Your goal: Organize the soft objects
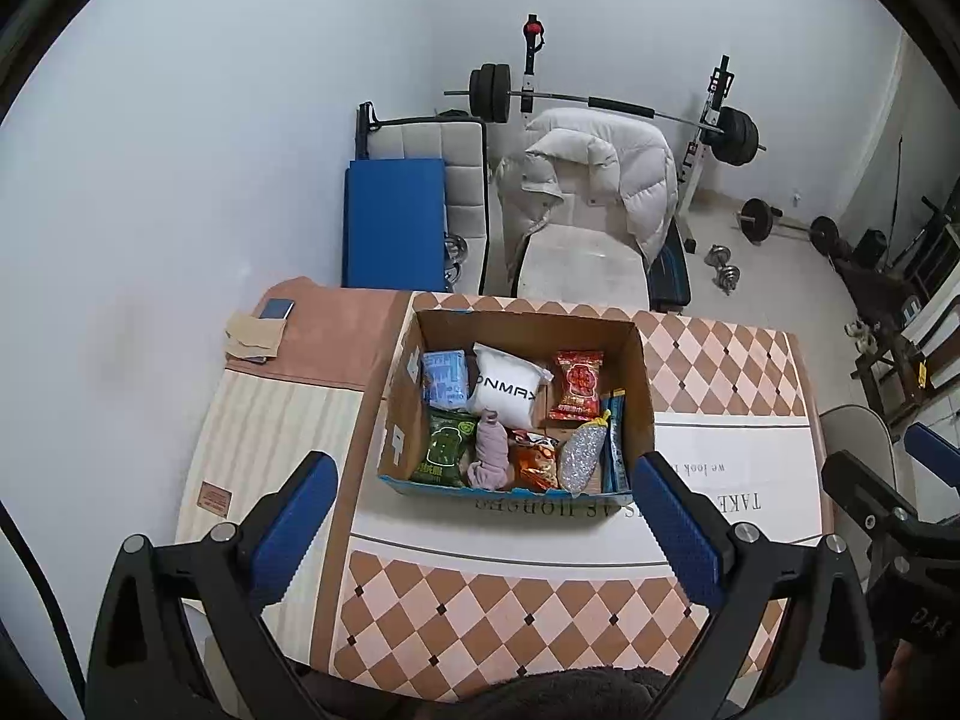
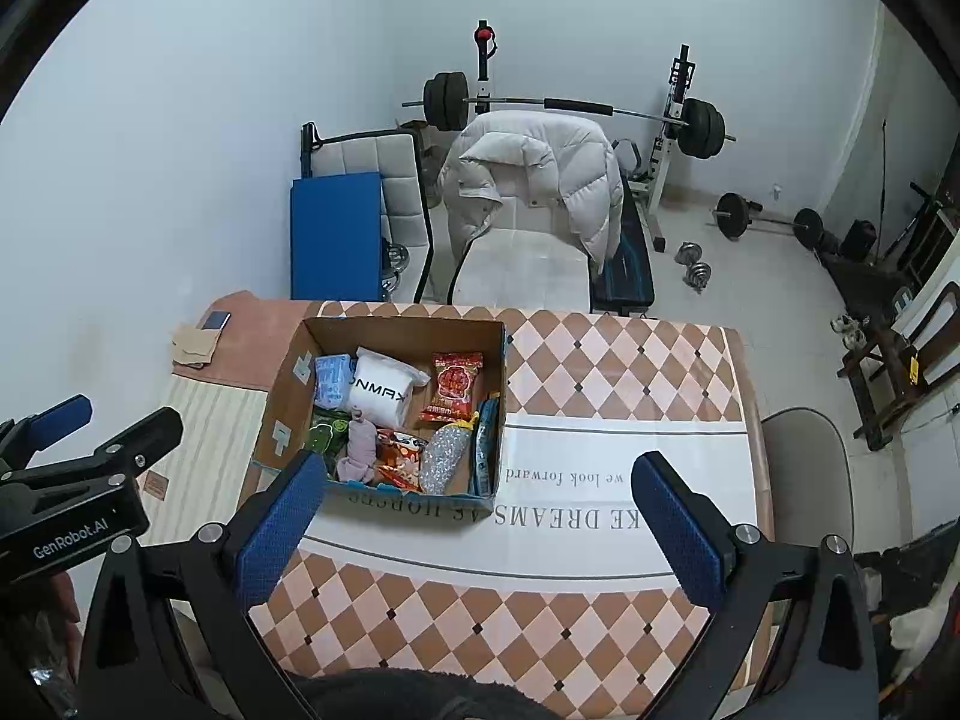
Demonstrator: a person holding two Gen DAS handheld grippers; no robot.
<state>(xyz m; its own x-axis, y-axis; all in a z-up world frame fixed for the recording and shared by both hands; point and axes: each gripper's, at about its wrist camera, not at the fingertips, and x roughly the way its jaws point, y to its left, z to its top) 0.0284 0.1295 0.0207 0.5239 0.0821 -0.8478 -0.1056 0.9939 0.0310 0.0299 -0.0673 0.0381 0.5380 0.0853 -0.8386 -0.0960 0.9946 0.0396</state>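
Observation:
An open cardboard box point(image 1: 639, 384) point(image 2: 282, 396) stands on the table. It holds a white pouch point(image 1: 504, 396) point(image 2: 381, 396), a red snack pack point(image 1: 577, 385) point(image 2: 454, 387), a light blue pack point(image 1: 445, 379) point(image 2: 332, 381), a green pack point(image 1: 444, 447), a pink soft bundle point(image 1: 491, 450) point(image 2: 359, 450), an orange pack point(image 1: 534, 459) and a silver glitter pouch point(image 1: 581, 455) point(image 2: 443, 457). My left gripper point(image 1: 489, 483) is open and empty, held above the table just in front of the box. My right gripper point(image 2: 480, 483) is open and empty, in front of the box's right half.
The table point(image 1: 480, 600) has a checkered cloth with a white text band. A phone point(image 1: 277, 309) and brown paper point(image 1: 255, 336) lie at its far left corner. Behind it stand a chair with a white puffer jacket point(image 1: 594, 180), a blue mat point(image 1: 393, 222) and a barbell rack point(image 1: 612, 102).

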